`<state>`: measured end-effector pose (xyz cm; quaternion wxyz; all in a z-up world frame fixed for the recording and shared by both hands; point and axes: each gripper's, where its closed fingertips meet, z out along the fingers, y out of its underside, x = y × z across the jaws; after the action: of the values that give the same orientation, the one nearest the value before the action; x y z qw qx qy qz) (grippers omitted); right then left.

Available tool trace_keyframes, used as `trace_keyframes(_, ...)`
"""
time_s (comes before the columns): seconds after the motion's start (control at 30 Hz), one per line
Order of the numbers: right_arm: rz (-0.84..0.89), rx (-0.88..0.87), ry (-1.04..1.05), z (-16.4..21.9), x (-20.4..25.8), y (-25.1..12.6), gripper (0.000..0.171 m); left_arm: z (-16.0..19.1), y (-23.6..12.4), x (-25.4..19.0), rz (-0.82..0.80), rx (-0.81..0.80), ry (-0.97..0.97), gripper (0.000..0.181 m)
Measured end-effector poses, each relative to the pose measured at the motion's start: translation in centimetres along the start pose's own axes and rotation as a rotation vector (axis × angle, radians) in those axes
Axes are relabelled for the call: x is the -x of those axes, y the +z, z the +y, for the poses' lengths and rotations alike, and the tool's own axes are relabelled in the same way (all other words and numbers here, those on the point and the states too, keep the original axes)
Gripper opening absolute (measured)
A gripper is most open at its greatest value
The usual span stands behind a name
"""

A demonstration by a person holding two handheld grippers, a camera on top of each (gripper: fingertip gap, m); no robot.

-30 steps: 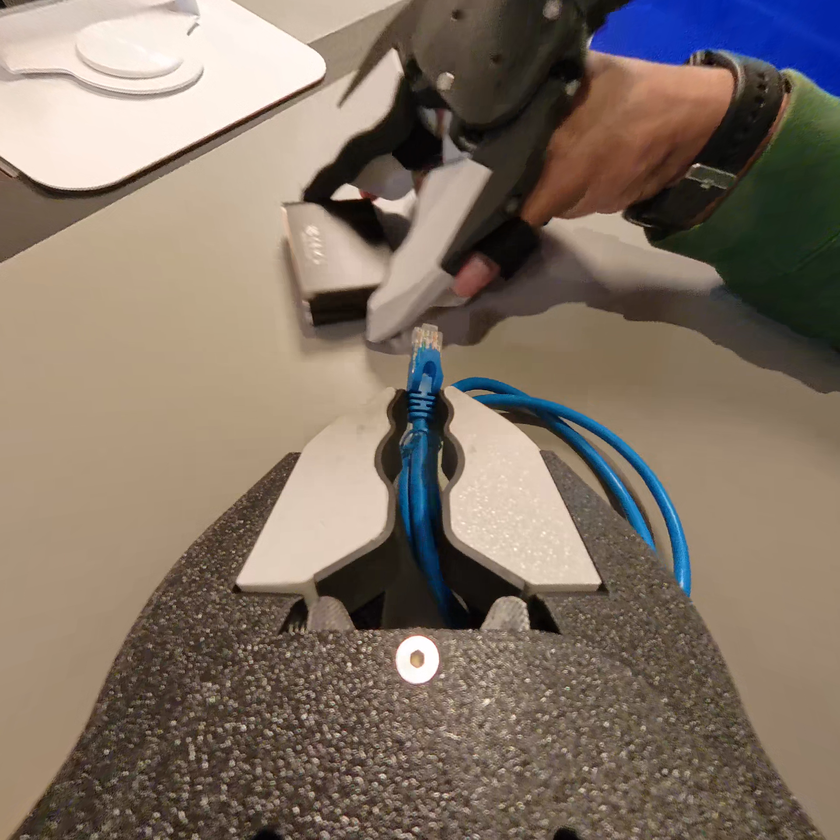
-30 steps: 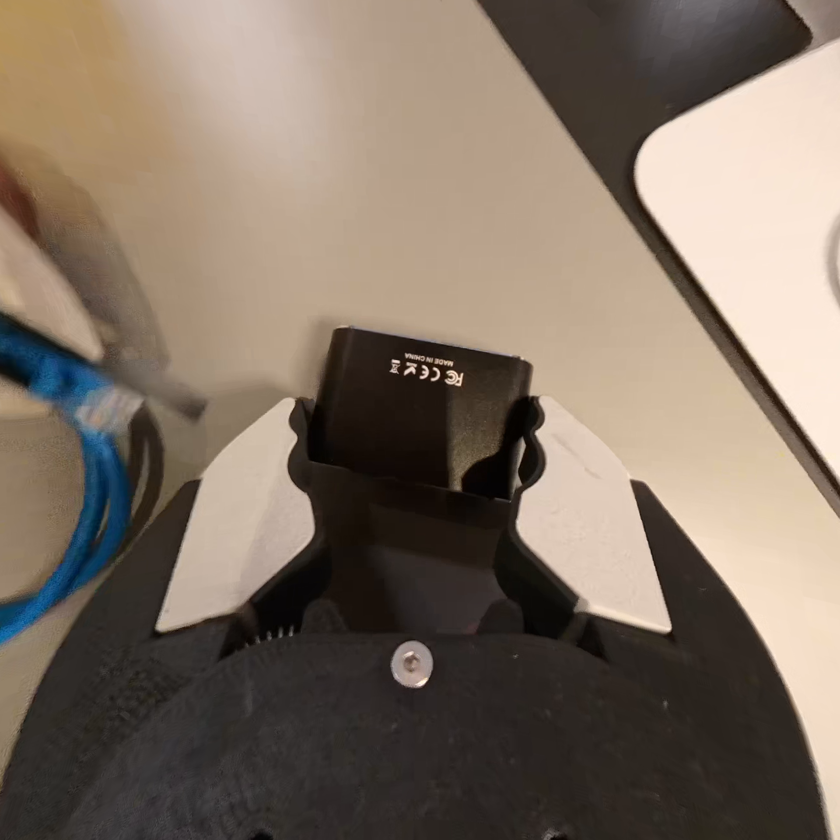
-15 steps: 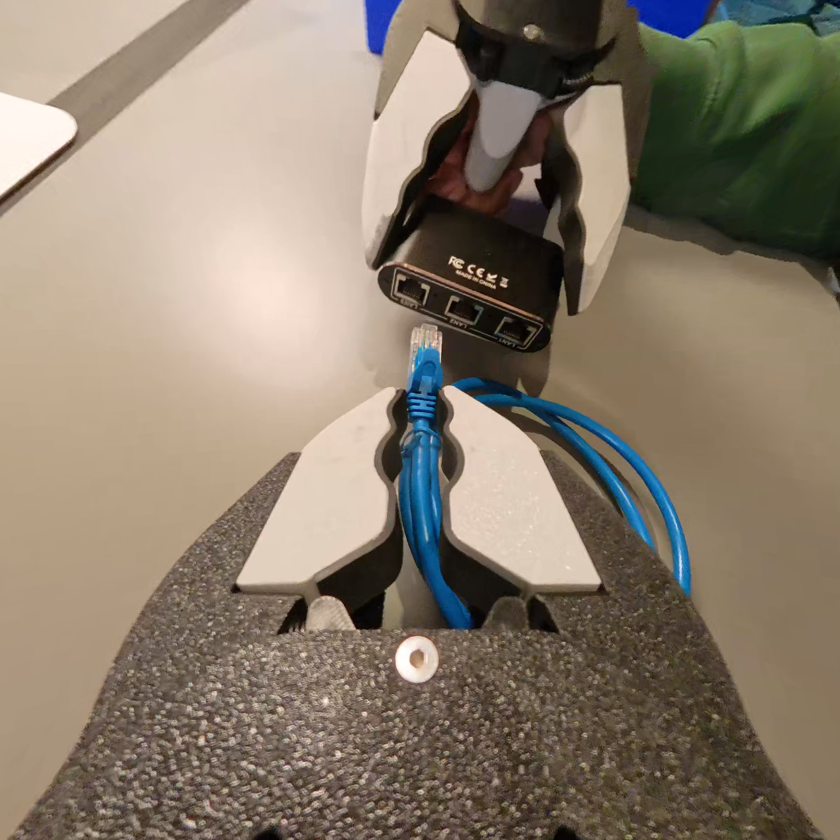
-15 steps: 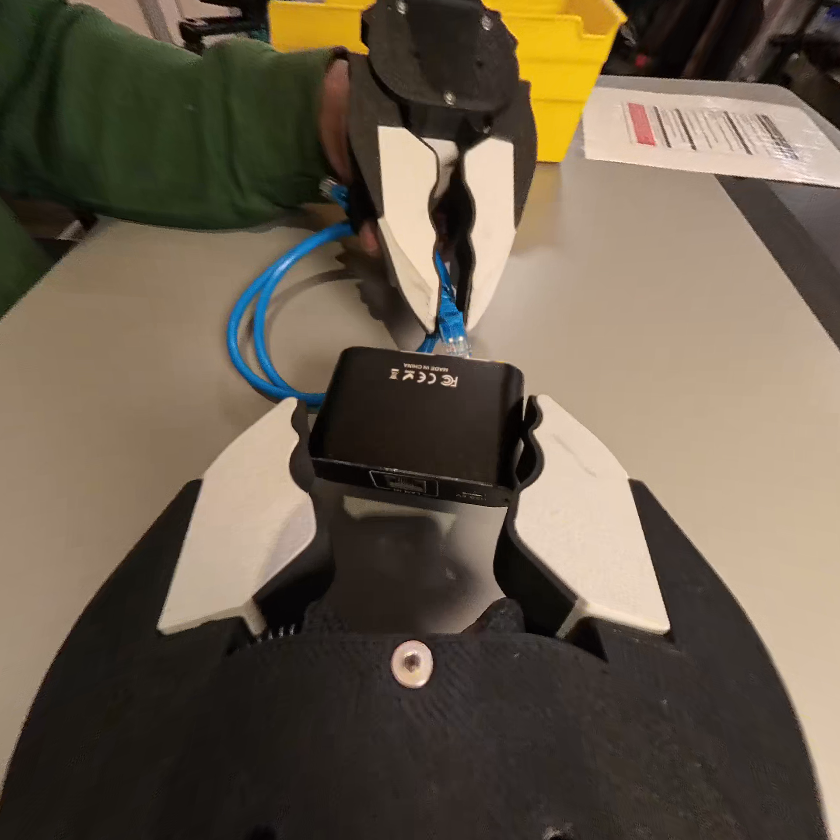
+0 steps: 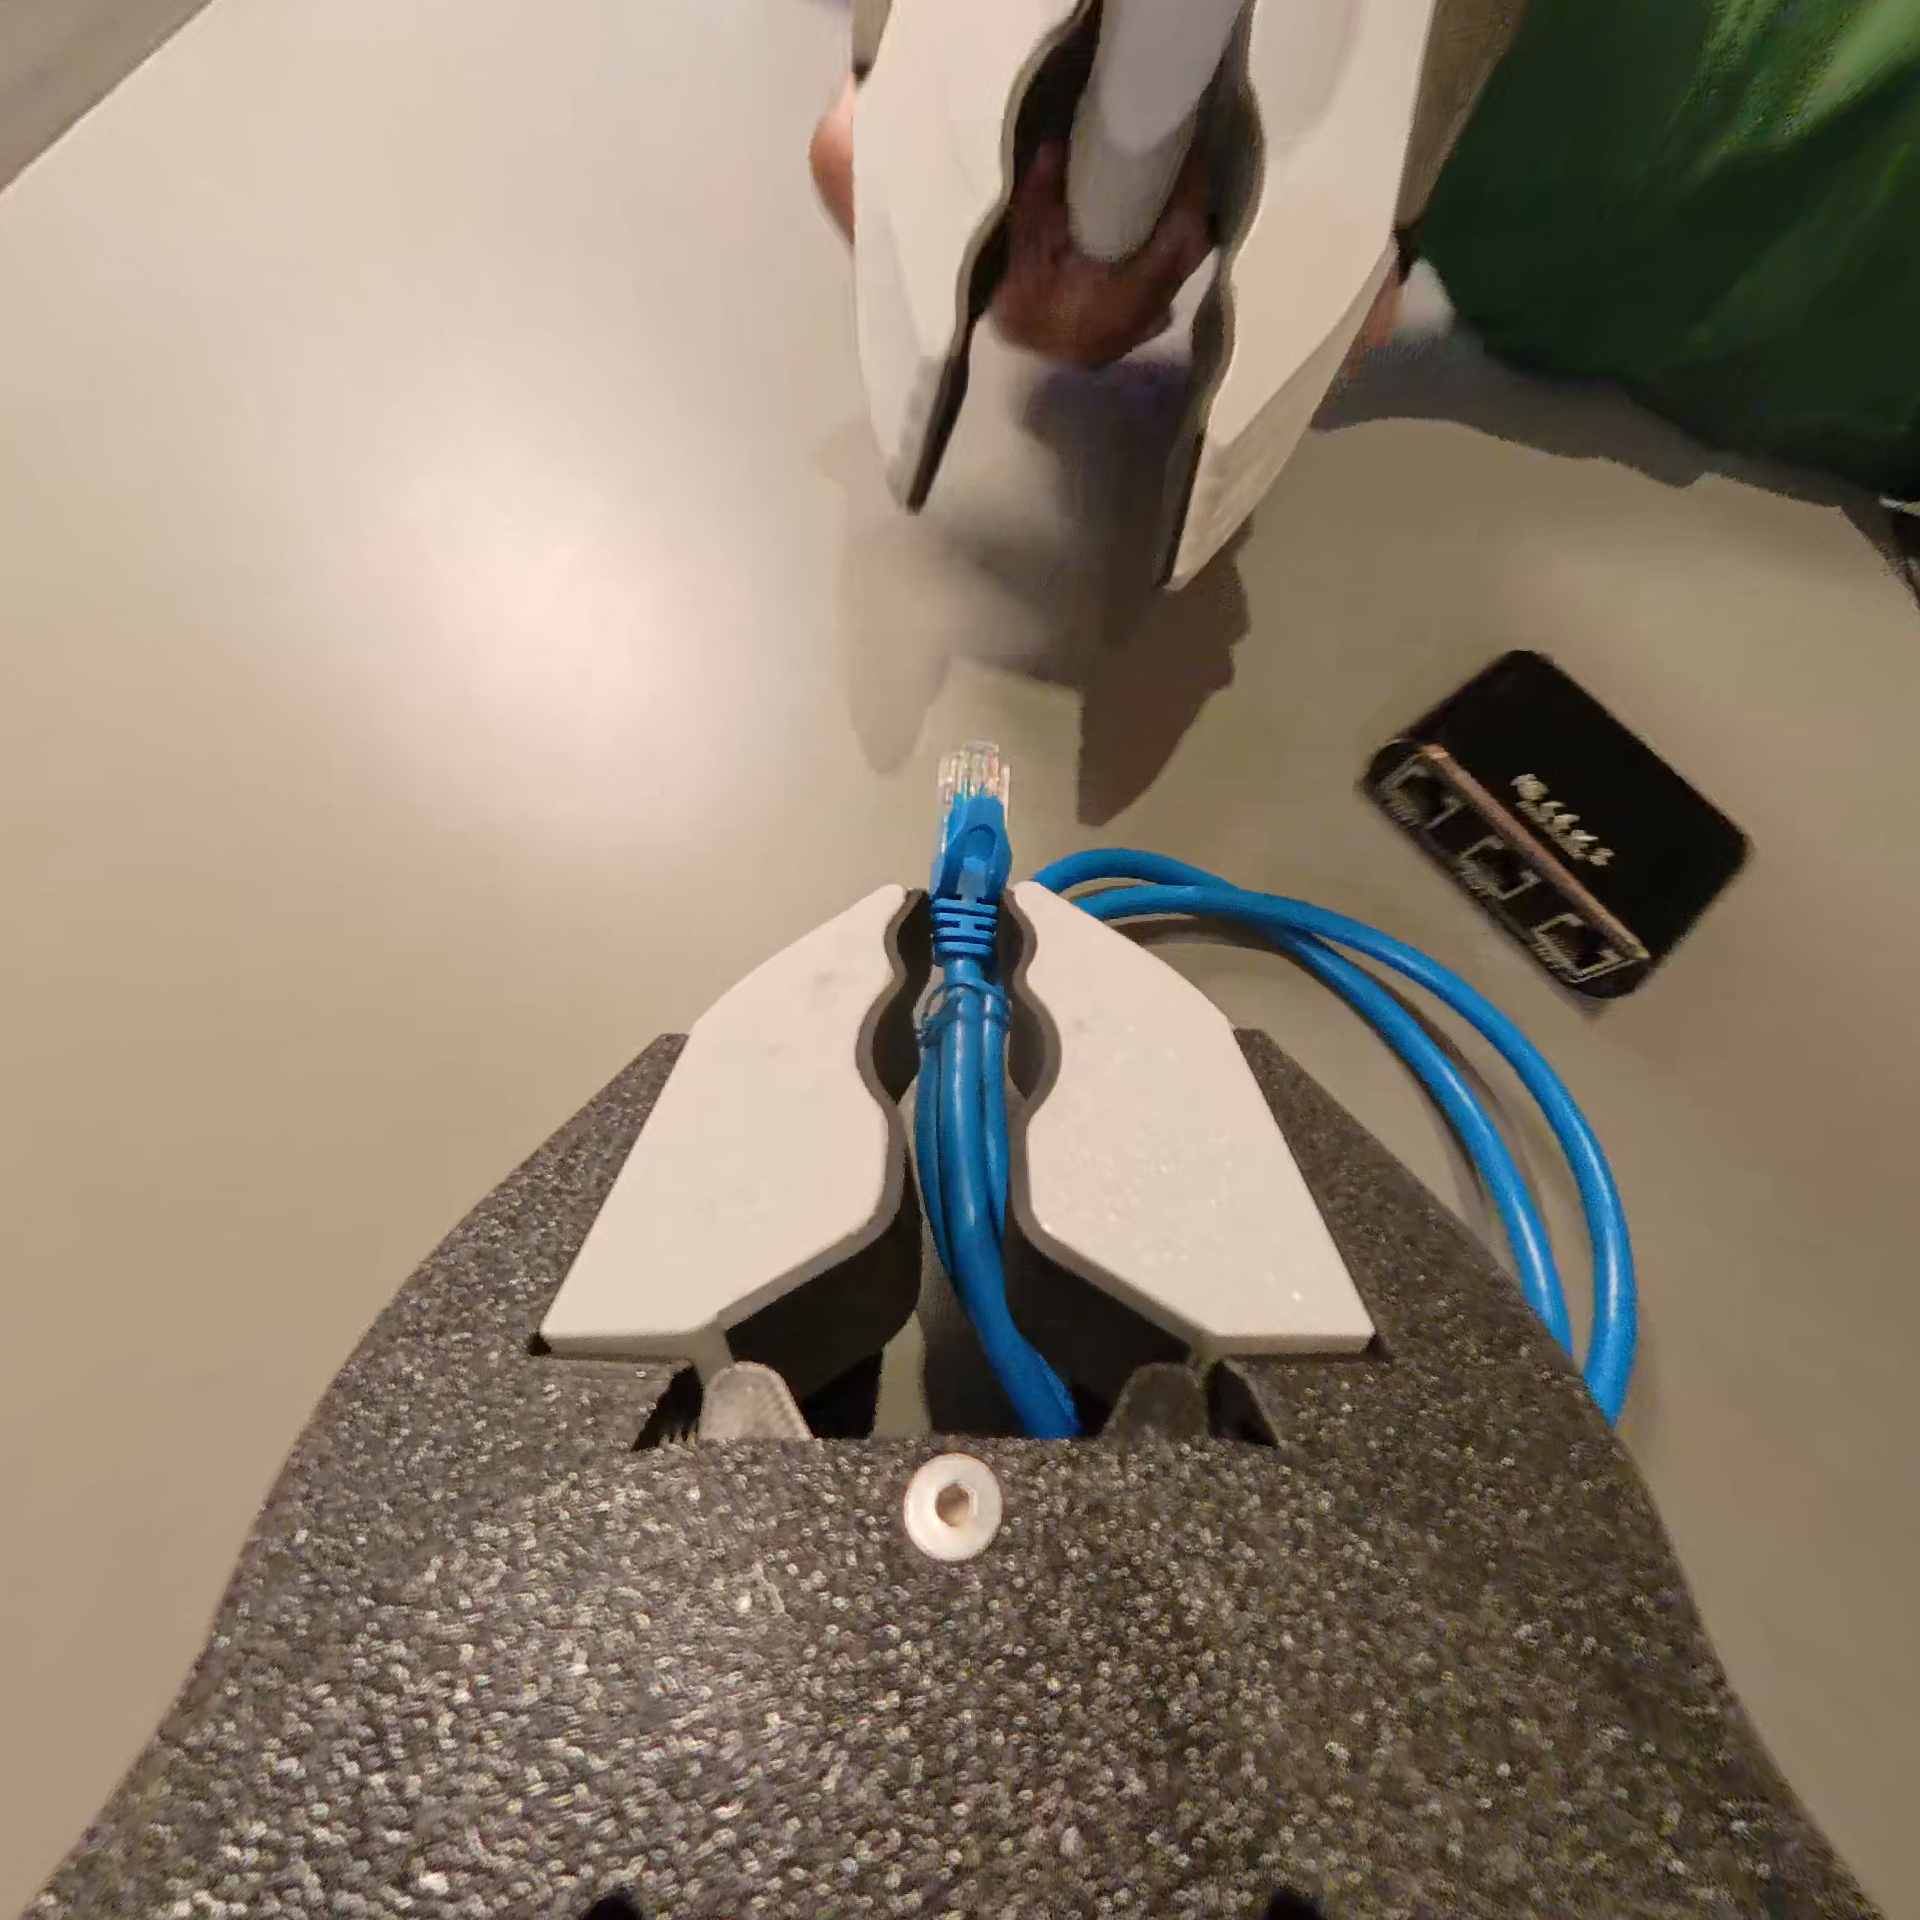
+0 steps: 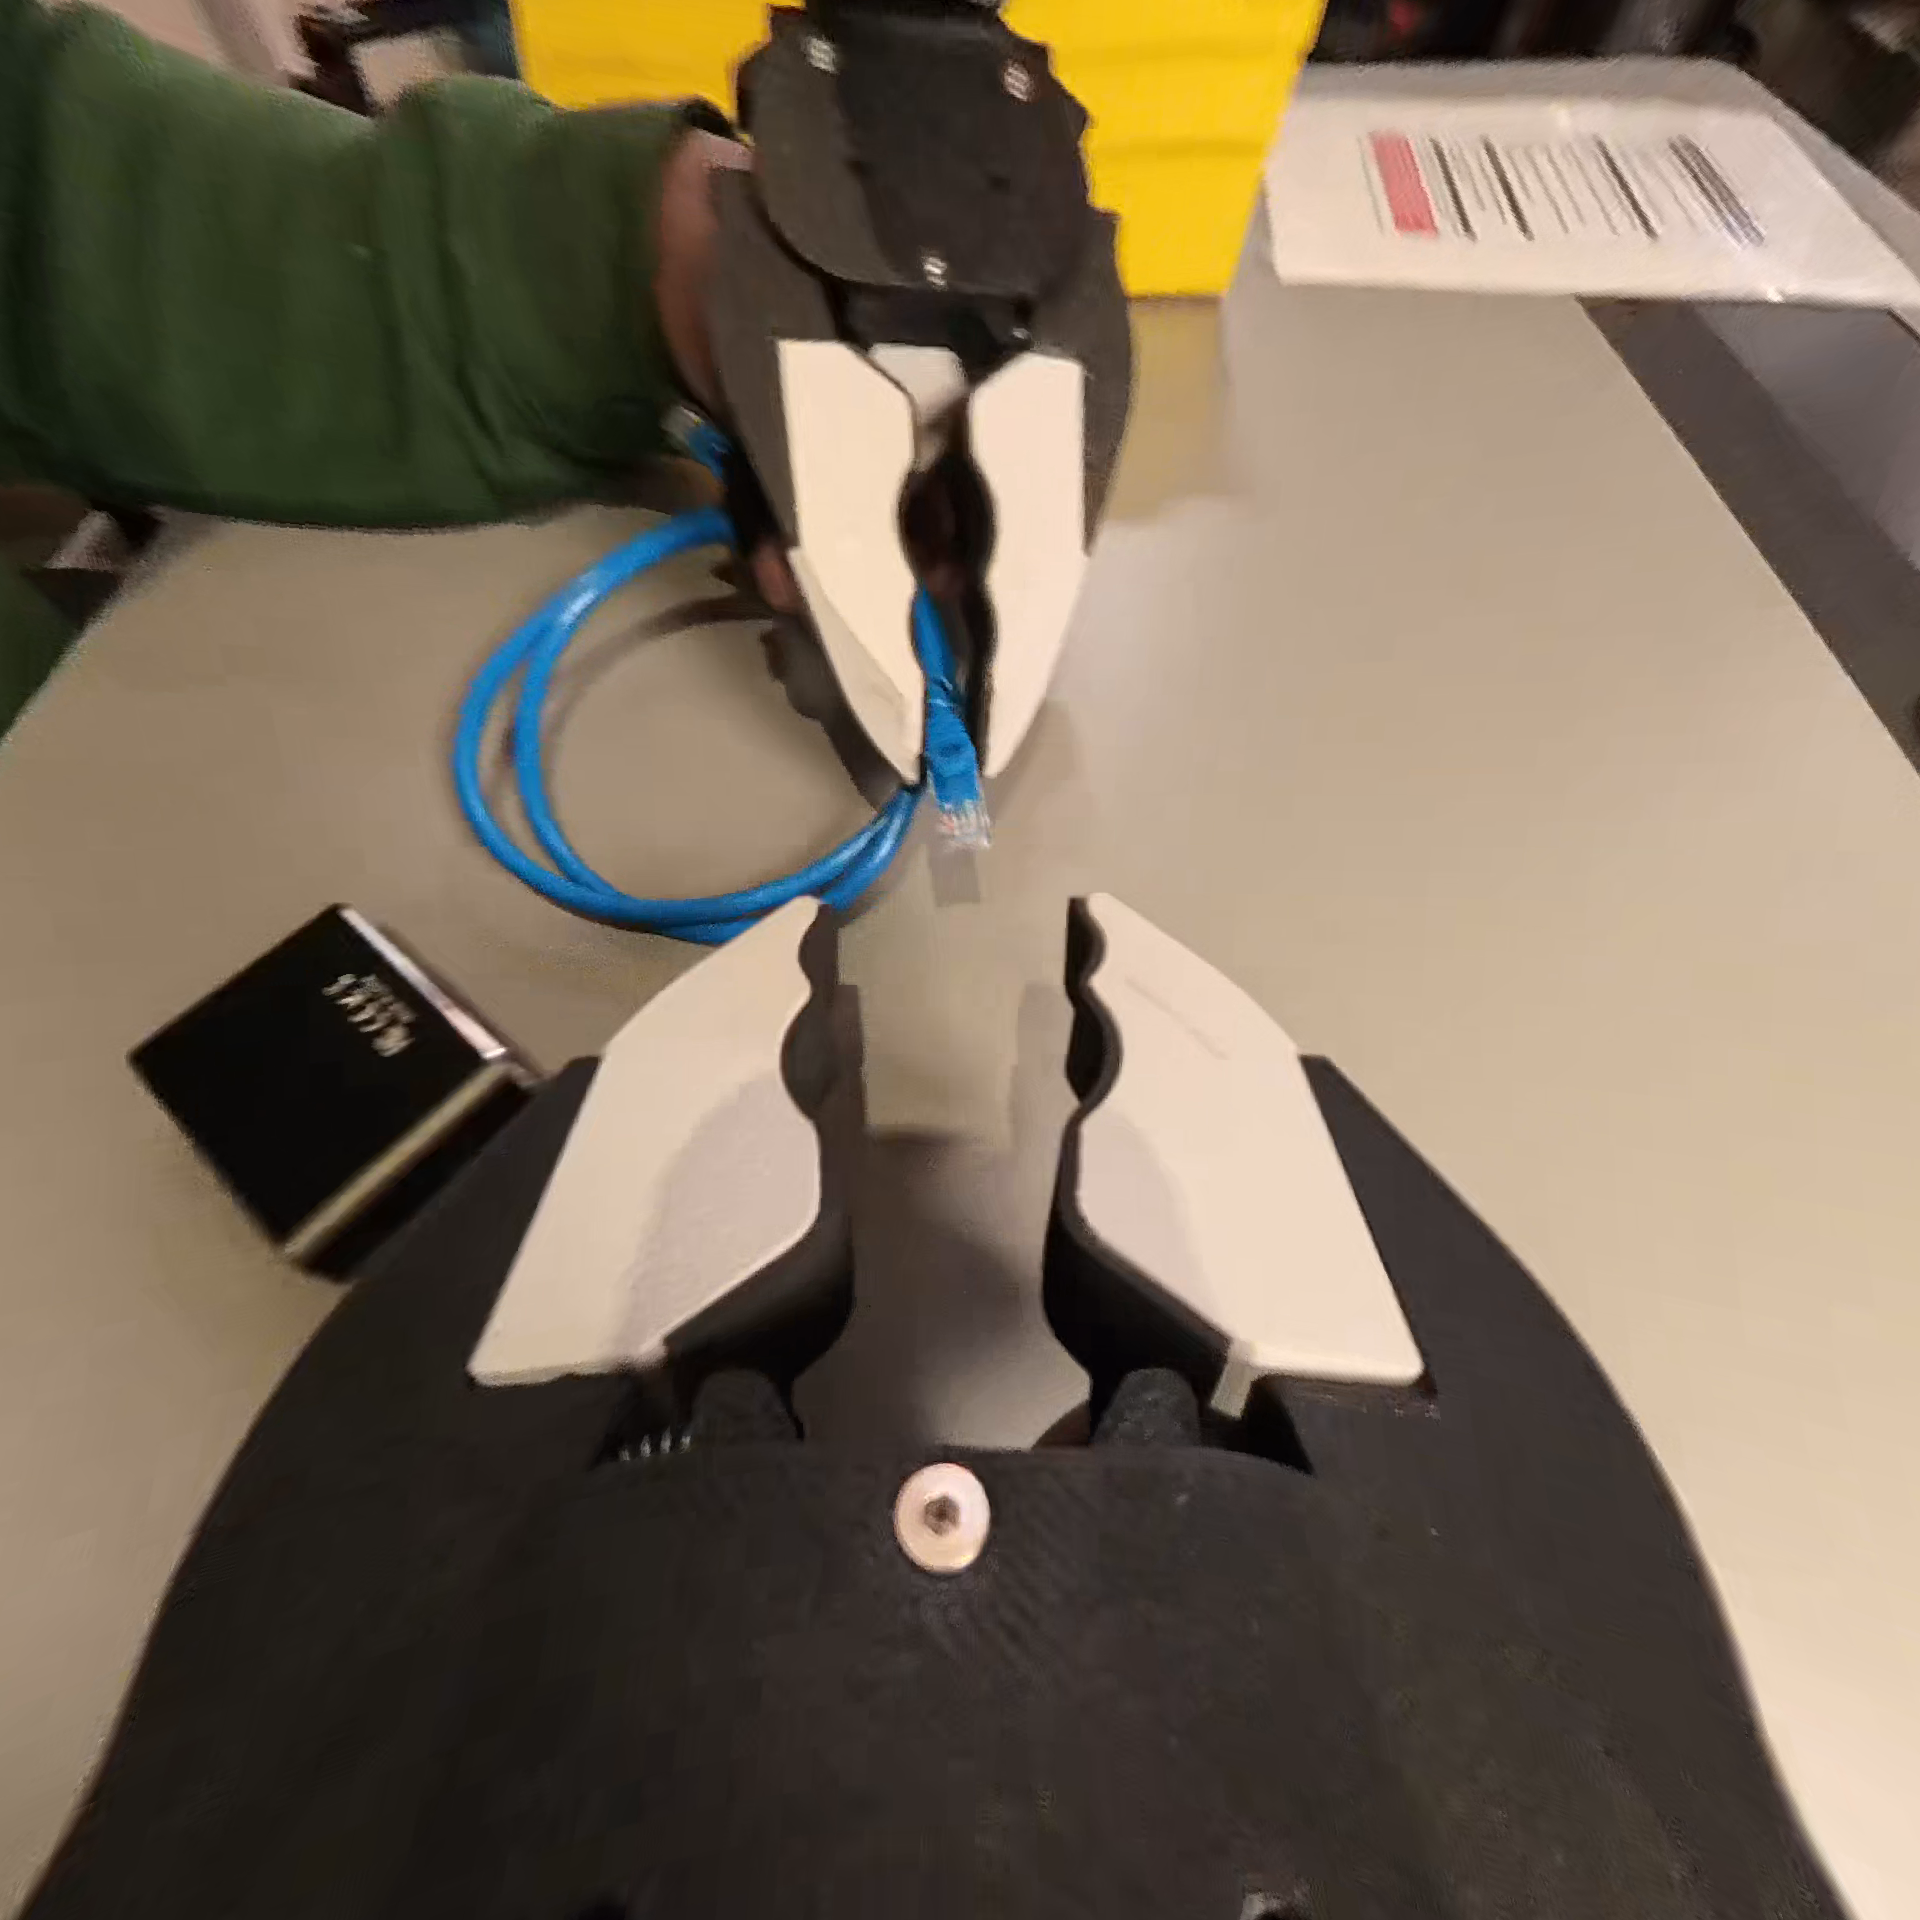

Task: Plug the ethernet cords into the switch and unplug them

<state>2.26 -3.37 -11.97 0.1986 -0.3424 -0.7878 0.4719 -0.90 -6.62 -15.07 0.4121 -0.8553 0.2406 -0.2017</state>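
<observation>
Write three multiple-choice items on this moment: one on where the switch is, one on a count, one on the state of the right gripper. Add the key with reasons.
1. Where is the black switch?
A. Clamped in the right gripper
B. Lying on the table, held by neither gripper
C. Inside the yellow bin

2. How many ports show on the switch's front face in the left wrist view?
A. One
B. Three
C. Five

3. What is the state of the right gripper?
A. Open, with nothing between its fingers
B. Shut on the blue ethernet cord
C. Shut on the switch

Key:
1 B, the switch lies flat on the table, off to one side of both grippers.
2 B, three sockets sit in a row along its front edge.
3 A, its fingers stand apart over bare table; the left gripper is the one pinching the blue ethernet cord.
</observation>
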Motion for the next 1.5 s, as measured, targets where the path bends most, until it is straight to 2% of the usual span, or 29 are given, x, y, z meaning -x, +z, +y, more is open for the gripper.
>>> trace_keyframes(0.17, 0.232, 0.139, 0.188, 1.2, 3.3, -1.5, 0.061, 0.1, 0.0, 0.3, -0.016, 0.010, -0.002, 0.013)
trace_keyframes(0.33, 0.360, 0.113, 0.434, 3.7, 13.0, -0.8, 0.090, 0.2, 0.2, 0.3, -0.013, 0.020, -0.004, 0.013)
trace_keyframes(0.4, 0.400, 0.155, 0.431, 4.9, 16.1, -0.7, 0.094, 0.0, 0.2, -0.3, 0.026, 0.011, -0.005, 0.013)
trace_keyframes(0.5, 0.478, 0.236, 0.404, 6.1, 17.8, -1.4, 0.092, -0.3, 0.5, -1.8, 0.094, 0.004, 0.023, 0.013)
trace_keyframes(0.6, 0.547, 0.311, 0.386, 7.5, 16.6, -1.9, 0.084, -0.2, 1.6, -3.8, 0.154, 0.041, 0.080, 0.013)
trace_keyframes(0.8, 0.657, 0.326, 0.352, 7.9, 13.3, -3.3, 0.072, 0.2, 3.2, -6.5, 0.198, 0.110, 0.120, 0.013)
trace_keyframes(0.93, 0.676, 0.302, 0.386, 8.0, 13.5, -4.0, 0.066, 0.6, 3.4, -7.6, 0.197, 0.132, 0.120, 0.013)
trace_keyframes(1.07, 0.629, 0.251, 0.505, 7.8, 14.3, -3.8, 0.078, 0.8, 3.8, -8.9, 0.223, 0.150, 0.133, 0.013)
trace_keyframes(1.17, 0.601, 0.196, 0.596, 7.5, 14.7, -3.7, 0.093, 0.8, 3.9, -9.6, 0.241, 0.156, 0.138, 0.013)
trace_keyframes(1.23, 0.586, 0.225, 0.620, 8.0, 14.7, -3.5, 0.103, 0.8, 4.1, -10.0, 0.257, 0.162, 0.144, 0.013)
trace_keyframes(1.4, 0.583, 0.366, 0.473, 8.8, 14.2, -2.5, 0.117, 0.9, 4.5, -11.4, 0.297, 0.176, 0.177, 0.013)
trace_keyframes(1.5, 0.520, 0.371, 0.426, 8.6, 13.9, -2.1, 0.117, 0.8, 4.7, -11.9, 0.308, 0.181, 0.191, 0.013)
